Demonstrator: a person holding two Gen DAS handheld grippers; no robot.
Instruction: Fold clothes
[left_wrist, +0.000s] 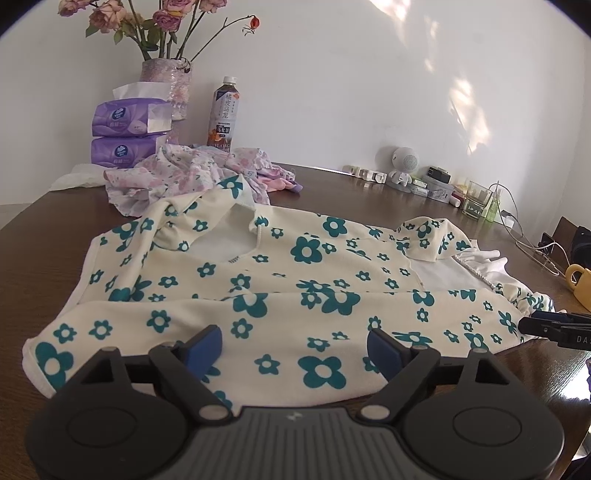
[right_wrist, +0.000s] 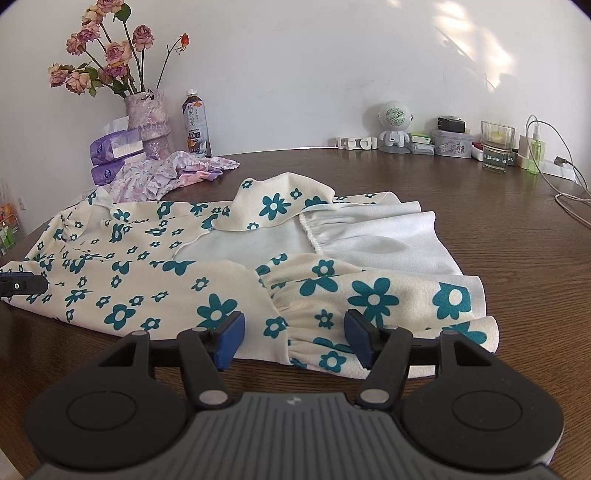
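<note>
A dark wooden tabletop (right_wrist: 480, 236) carries a cream dress (left_wrist: 314, 295) with teal flowers, spread flat across the middle with its white lining turned up along the far edge. Behind it lies a crumpled pink floral garment (left_wrist: 177, 177), near purple tissue packs (left_wrist: 125, 136), a vase of dried roses (right_wrist: 147, 118) and a drink bottle (left_wrist: 224, 110). The left hand-held gripper (left_wrist: 295, 343) and the right hand-held gripper (right_wrist: 294, 332) both stand wide over the dress's near edge, gripping nothing.

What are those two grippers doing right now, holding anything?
Left gripper: open, holding nothing, over the flowered dress.
Right gripper: open, holding nothing, at the dress's near edge.
</note>
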